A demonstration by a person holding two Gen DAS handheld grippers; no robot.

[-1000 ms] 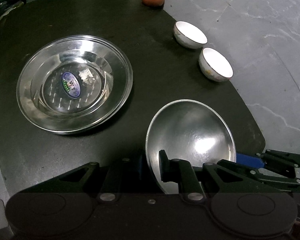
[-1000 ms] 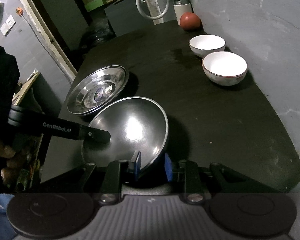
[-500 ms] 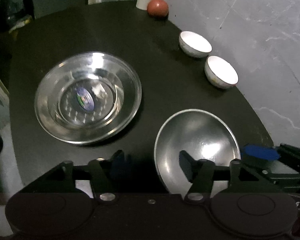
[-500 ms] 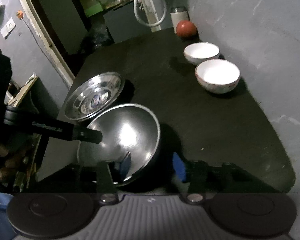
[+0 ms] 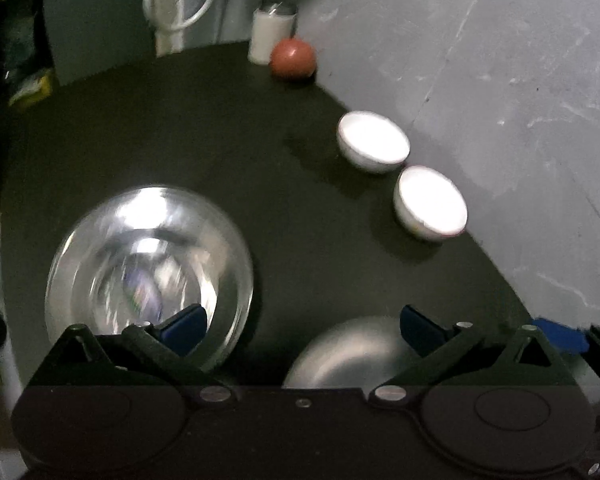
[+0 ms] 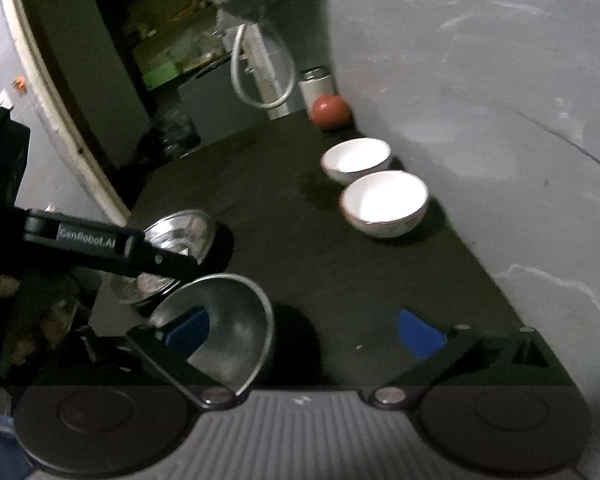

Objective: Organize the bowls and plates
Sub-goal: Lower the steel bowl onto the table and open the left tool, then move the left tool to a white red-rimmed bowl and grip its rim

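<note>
Both grippers are spread wide and holding nothing: the steel bowl sits on the black table just under the right gripper, left of its centreline, left gripper hovering beside it.

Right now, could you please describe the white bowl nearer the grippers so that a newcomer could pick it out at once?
Start at the dark table and follow its right edge along the grey floor. Two white bowls sit there in a row below a red ball. The one you want is the nearer and larger-looking of the two, furthest from the ball, with a thin dark rim line.
</note>
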